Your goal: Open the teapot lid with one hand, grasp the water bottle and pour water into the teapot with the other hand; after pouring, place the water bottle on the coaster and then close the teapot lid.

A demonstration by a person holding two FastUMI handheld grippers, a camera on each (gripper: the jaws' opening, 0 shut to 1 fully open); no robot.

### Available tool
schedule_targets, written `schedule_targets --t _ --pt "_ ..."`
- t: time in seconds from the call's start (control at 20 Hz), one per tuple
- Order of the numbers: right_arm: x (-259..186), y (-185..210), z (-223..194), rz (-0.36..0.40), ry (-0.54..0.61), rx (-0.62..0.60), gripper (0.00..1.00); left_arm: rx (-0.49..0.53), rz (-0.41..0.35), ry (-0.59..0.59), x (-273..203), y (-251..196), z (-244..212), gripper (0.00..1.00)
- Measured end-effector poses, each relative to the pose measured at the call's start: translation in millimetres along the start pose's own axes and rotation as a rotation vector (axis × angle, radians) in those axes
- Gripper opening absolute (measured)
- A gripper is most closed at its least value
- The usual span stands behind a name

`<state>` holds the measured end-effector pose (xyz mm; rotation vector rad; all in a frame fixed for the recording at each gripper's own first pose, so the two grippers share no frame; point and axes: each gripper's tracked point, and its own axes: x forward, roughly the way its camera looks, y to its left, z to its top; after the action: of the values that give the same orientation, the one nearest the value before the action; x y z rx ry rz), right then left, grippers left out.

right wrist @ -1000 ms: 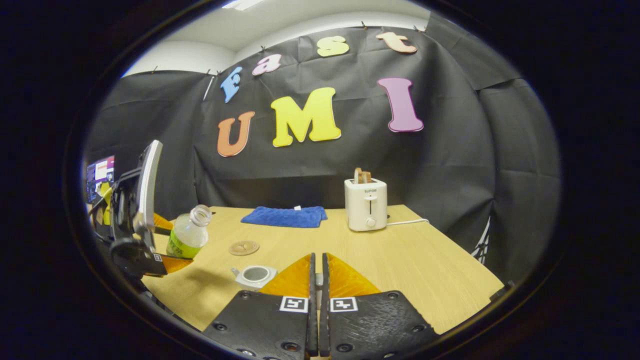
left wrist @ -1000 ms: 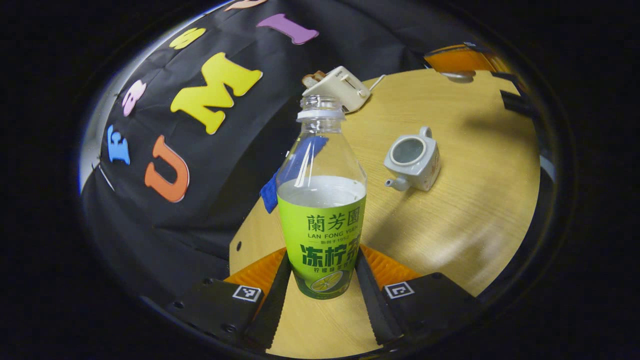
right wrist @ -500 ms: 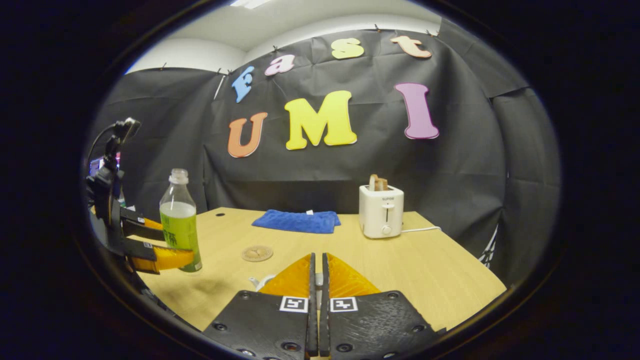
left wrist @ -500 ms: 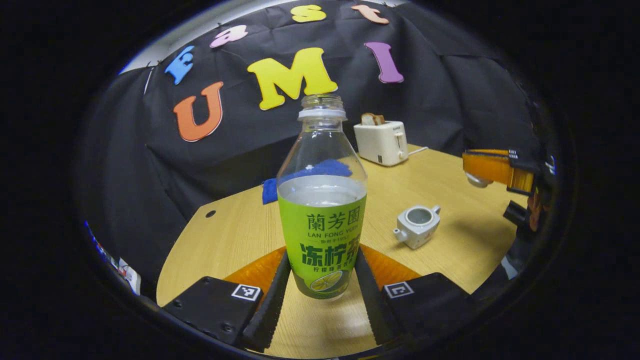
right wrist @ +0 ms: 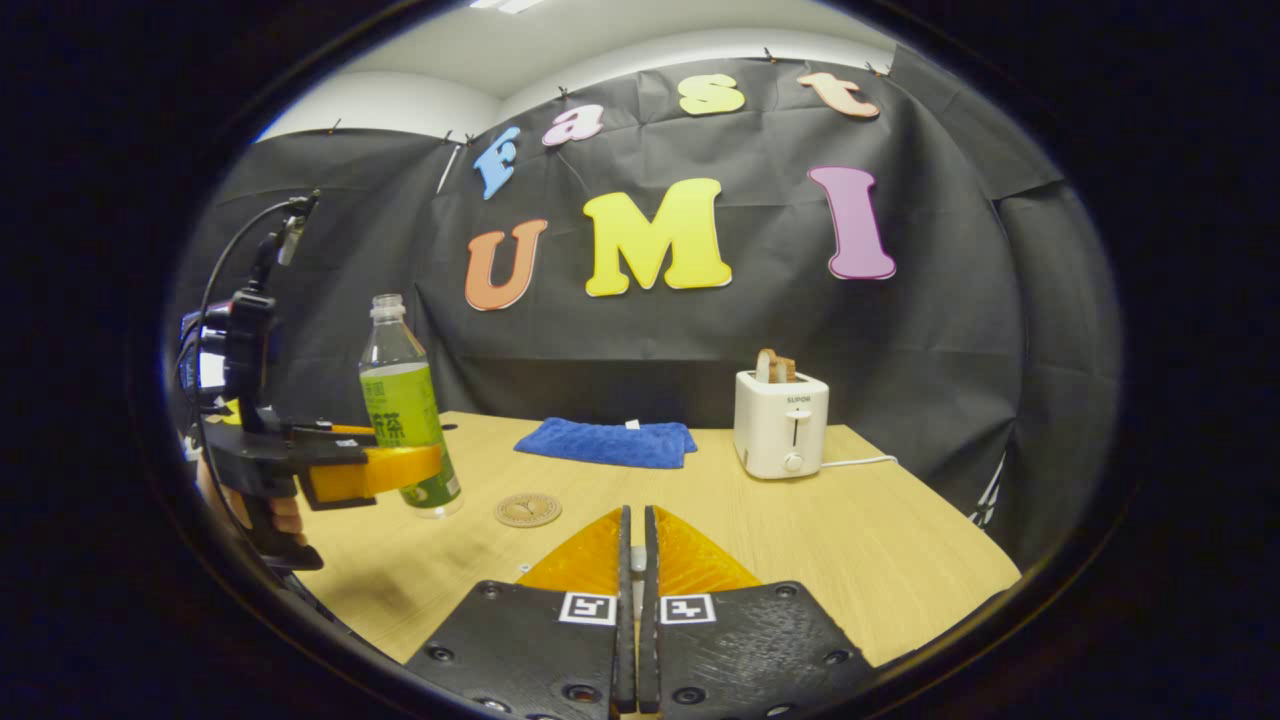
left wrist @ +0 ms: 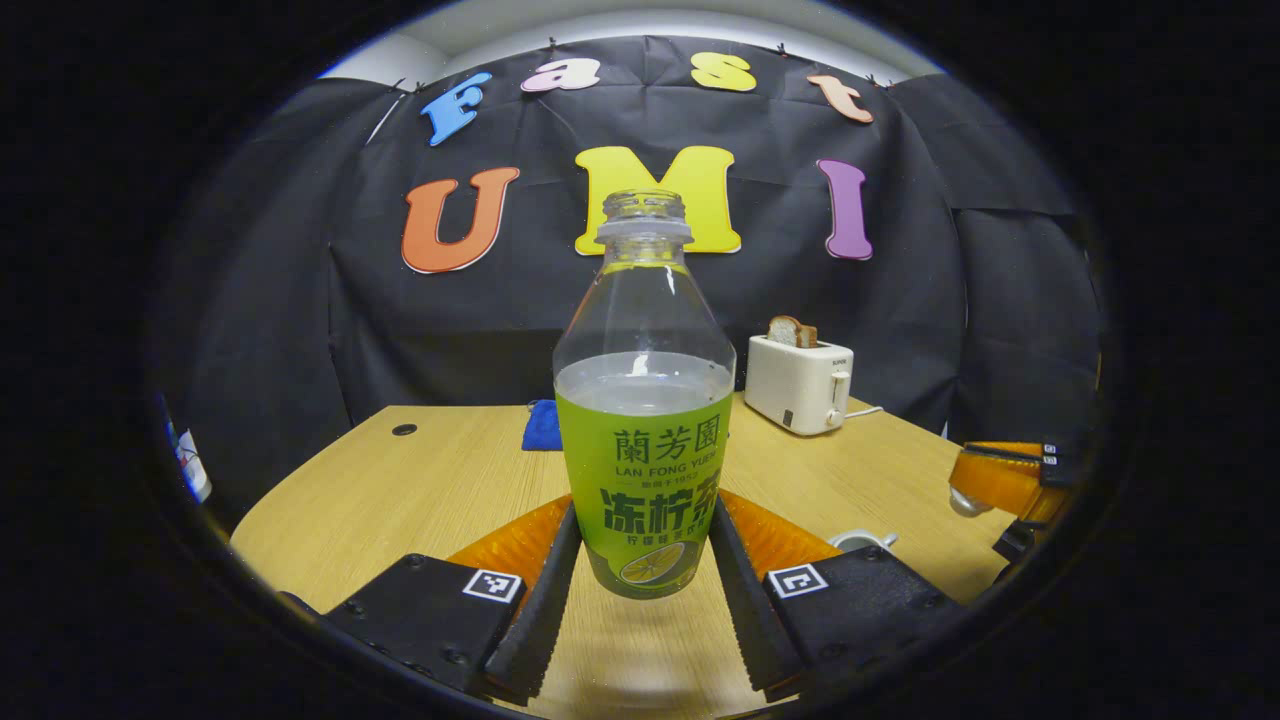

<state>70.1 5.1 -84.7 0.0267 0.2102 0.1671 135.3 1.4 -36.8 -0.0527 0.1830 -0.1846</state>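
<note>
Jaws of the left gripper [left wrist: 640, 560] pinch the green-labelled clear plastic water bottle [left wrist: 643, 400] upright, preventing spills, near the round wooden coaster [right wrist: 527, 509]; right gripper [right wrist: 635, 560] jaws pressed together, contents indiscernible.

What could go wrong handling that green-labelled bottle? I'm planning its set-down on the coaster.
The water bottle is tall, narrow and uncapped, so it probably tips easily and could spill. About half full, it likely sloshes. The left gripper grips it low, so its top may sway.
</note>
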Motion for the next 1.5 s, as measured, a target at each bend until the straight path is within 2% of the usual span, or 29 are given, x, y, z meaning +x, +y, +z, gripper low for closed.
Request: schedule_targets --t 0.15,0.5,0.55,0.6,0.85,1.05,1.1,1.45,1.5 --pt "7 2 -6 -0.001 0.017 0.009 0.01 -0.032 0.001 -0.033 33 6 8 0.74" --pt "20 0 -19 0.006 0.044 0.017 0.01 -0.005 0.018 -0.004 100 20 -10 0.75" --pt "21 -1 -21 0.004 0.048 0.019 0.01 -0.001 0.02 0.001 105 20 -13 0.72" --pt "22 -3 -23 0.001 0.05 0.021 0.01 0.002 0.021 0.007 110 21 -18 0.74" --pt "28 -12 -32 -0.01 0.072 0.034 0.04 -0.016 0.016 0.075 126 21 -44 0.76" --pt "28 -12 -35 -0.011 0.076 0.035 0.02 -0.03 0.006 0.098 128 20 -51 0.77" --pt "29 -11 -36 -0.009 0.078 0.034 0.04 -0.028 0.002 0.102 129 19 -54 0.77" --pt "28 -10 -35 -0.008 0.076 0.029 0.02 0.009 -0.003 0.112 126 16 -57 0.8" --pt "27 -10 -35 -0.008 0.075 0.028 0.01 0.009 -0.001 0.119 125 15 -58 0.92"
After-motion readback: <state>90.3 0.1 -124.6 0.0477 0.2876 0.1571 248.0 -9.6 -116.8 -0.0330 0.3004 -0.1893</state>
